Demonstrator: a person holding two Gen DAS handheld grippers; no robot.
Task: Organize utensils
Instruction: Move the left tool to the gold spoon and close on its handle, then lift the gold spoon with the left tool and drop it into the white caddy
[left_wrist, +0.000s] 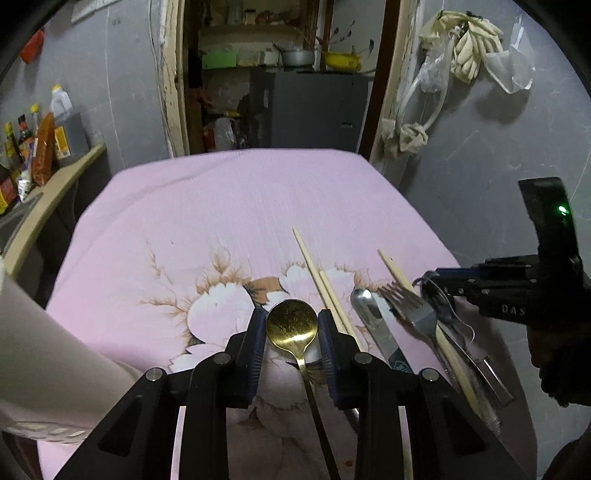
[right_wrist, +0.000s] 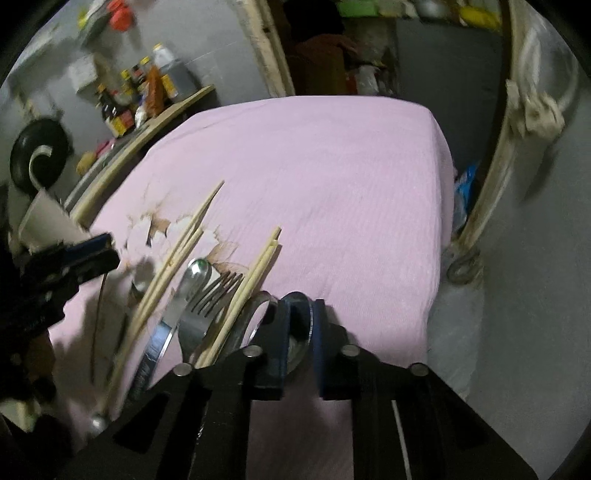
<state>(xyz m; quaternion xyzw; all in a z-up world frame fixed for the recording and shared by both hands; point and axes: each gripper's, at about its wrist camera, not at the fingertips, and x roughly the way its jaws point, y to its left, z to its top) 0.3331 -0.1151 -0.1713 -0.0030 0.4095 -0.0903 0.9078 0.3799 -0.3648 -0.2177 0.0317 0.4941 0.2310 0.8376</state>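
Note:
A gold spoon lies on the pink cloth, its bowl between the fingers of my left gripper, which straddles it without clear contact. Right of it lie a chopstick pair, a table knife, a fork and more chopsticks. My right gripper is closed on a silver spoon whose bowl stands between its pads. In the right wrist view the fork, knife and chopsticks lie just left of it. The right gripper also shows in the left wrist view.
A shelf with sauce bottles runs along the left of the table. An open doorway is behind the table's far edge. A grey wall with hung cloths is close on the right. The pink cloth's far half is bare.

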